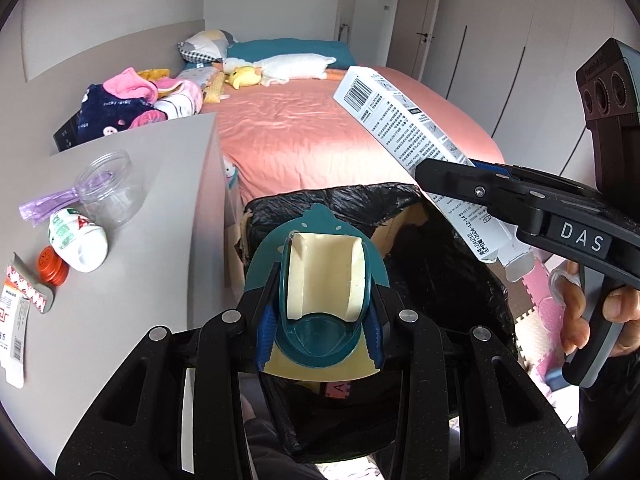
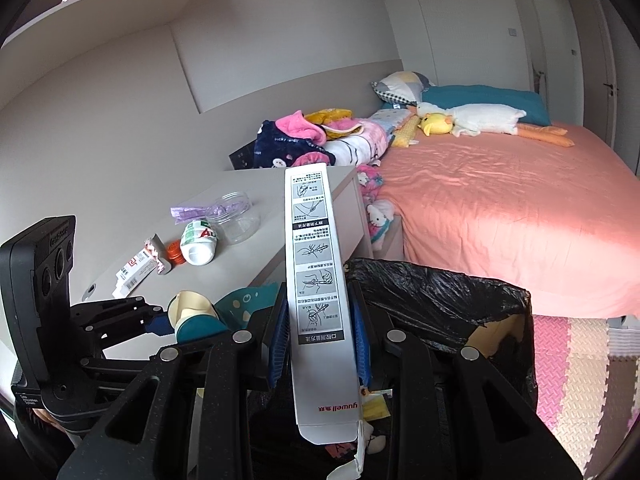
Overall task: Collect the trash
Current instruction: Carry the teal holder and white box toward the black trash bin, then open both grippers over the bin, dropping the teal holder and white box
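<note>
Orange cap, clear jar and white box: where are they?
Orange cap (image 1: pixel 53 269): left wrist view, ridged side.
Clear jar (image 1: pixel 109 189): left wrist view, its wall.
White box (image 2: pixel 314 264): right wrist view, pictured face.

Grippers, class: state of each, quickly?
Left tool: shut on the teal tape dispenser.
Right tool: shut on the long white carton.

Black-lined cardboard trash bin (image 1: pixel 460 280): bottom hidden behind both grippers. Flat red-and-white paper carton (image 1: pixel 14 332) on grey cabinet: cut by left edge. Print on long white box (image 2: pixel 316 280) too small to read.
</note>
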`<state>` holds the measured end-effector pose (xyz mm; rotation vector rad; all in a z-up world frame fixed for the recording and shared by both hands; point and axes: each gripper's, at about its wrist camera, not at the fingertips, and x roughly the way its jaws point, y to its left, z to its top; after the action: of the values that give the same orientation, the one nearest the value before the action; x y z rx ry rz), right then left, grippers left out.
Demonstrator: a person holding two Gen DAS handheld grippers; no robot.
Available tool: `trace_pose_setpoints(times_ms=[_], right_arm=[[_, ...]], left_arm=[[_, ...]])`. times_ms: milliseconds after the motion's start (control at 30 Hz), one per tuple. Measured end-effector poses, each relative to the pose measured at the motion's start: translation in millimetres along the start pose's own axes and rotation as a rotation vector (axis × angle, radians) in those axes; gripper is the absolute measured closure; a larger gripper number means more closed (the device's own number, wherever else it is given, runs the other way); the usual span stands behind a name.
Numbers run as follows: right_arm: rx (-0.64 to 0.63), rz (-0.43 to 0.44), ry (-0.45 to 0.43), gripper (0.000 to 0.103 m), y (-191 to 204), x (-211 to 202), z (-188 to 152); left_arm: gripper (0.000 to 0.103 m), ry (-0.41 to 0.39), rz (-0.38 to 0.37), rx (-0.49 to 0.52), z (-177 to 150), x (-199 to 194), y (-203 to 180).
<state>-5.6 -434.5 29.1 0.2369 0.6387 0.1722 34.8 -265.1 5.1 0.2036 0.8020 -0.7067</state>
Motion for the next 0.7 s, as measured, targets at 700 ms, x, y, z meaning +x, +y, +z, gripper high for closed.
trace_pose_setpoints(times_ms=[700], right_arm=[[0.108, -0.082, 0.001, 0.073, -48, -6, -6]], left_arm=[[0.067, 0.084, -0.104, 0.060, 5, 38, -38]])
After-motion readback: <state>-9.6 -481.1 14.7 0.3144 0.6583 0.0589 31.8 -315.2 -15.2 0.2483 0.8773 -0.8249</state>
